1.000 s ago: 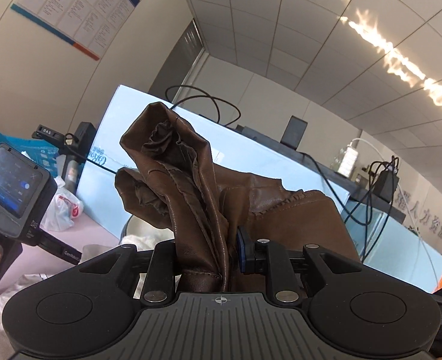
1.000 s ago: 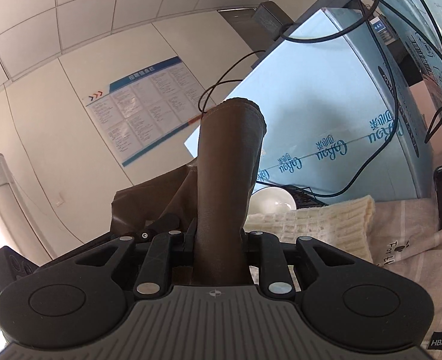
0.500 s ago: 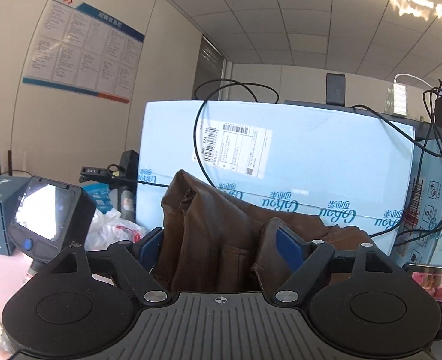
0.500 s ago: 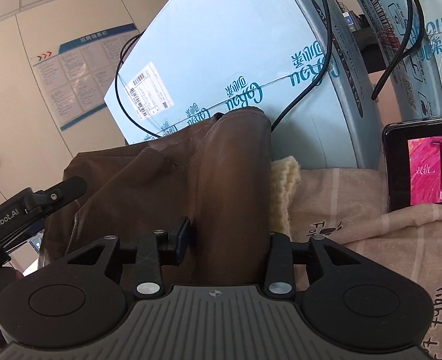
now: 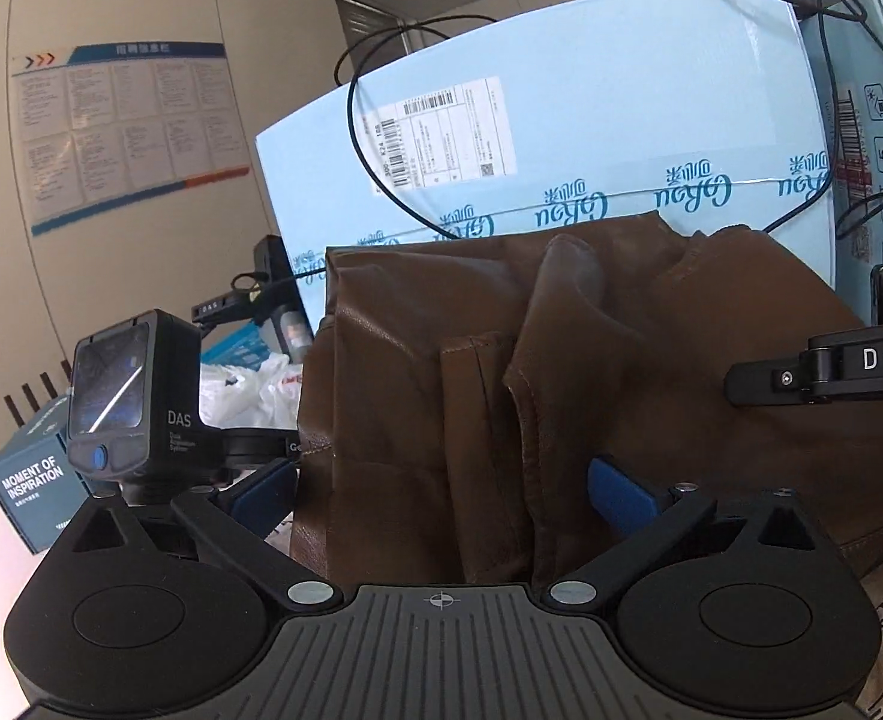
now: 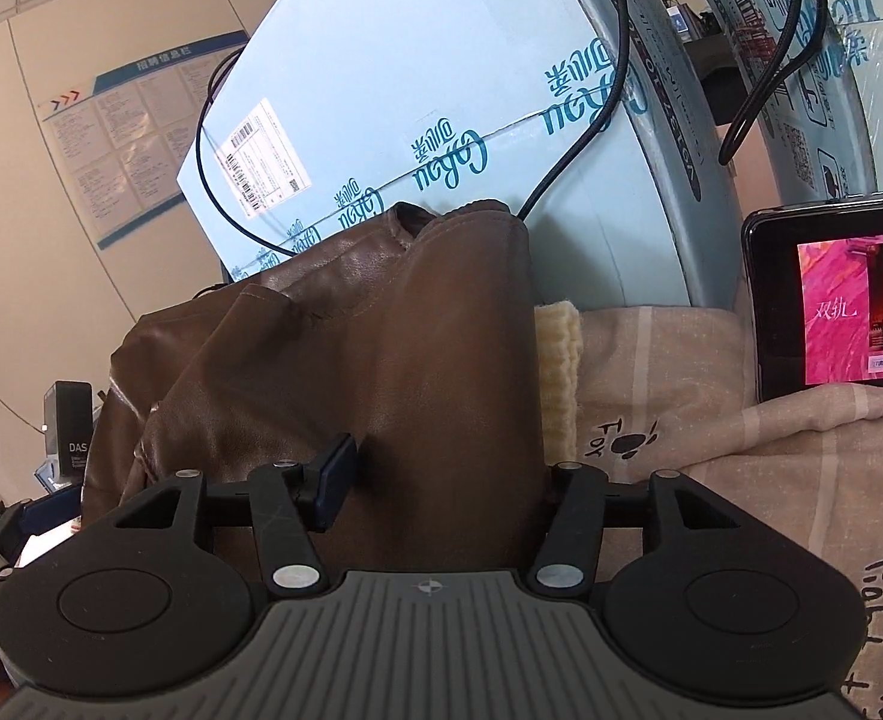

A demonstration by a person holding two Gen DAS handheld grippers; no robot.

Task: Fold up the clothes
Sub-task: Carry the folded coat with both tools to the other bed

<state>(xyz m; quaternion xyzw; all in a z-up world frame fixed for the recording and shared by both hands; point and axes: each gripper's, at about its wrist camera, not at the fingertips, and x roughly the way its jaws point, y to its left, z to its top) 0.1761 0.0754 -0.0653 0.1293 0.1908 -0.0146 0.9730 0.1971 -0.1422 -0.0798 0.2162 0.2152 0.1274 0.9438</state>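
Observation:
A brown leather garment [image 5: 561,372] lies bunched in a heap in front of both grippers; it also shows in the right wrist view [image 6: 351,372]. My left gripper [image 5: 441,492] is open, its blue-padded fingers spread wide on either side of the leather folds. My right gripper [image 6: 441,474] is open too, with a thick fold of the leather lying loose between its fingers. The right gripper's right fingertip is hidden behind the leather.
Large light-blue cartons [image 5: 561,138] with black cables stand close behind the garment. A beige printed cloth [image 6: 741,390] and a cream knit piece [image 6: 555,372] lie on the right, with a lit tablet [image 6: 837,312]. A small screen device [image 5: 123,396] and a blue box [image 5: 33,480] stand at left.
Both grippers came down from pointing at the ceiling and opened. The leather garment, held up a second ago, now rests in a heap between the spread fingers.

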